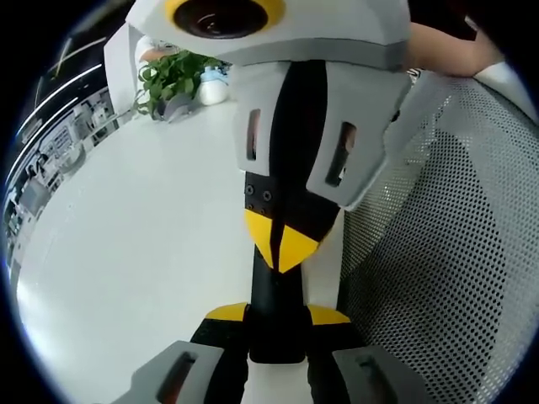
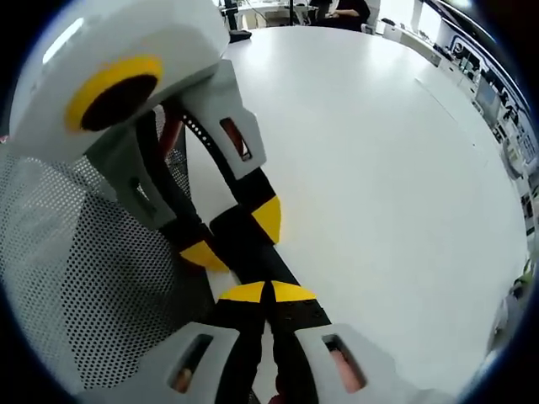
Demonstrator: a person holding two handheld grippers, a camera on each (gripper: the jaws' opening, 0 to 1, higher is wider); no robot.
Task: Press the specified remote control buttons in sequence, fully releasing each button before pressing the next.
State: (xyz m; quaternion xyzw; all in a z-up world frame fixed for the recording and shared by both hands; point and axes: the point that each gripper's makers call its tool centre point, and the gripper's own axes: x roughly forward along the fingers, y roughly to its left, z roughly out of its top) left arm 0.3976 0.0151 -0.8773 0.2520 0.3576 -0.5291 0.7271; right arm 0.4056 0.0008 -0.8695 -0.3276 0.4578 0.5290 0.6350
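Between both pairs of tongs, left tongs point(image 1: 276, 324) and right tongs point(image 2: 268, 295) pinching opposite ends, a slim black remote control point(image 1: 278, 290) hangs over the white surface's point(image 1: 126, 252) edge beside a mesh chair point(image 1: 455, 252); no button-press shows, so pressing apparently remains.

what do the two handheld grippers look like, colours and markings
Both grippers match: the left gripper and right gripper have black jaws tipped with yellow pads, mounted in pale grey moulded shells with narrow slots showing something reddish inside. Seen in the right gripper view, the left gripper's white housing carries a round dark lens ringed in yellow. No cables or lettering are visible.
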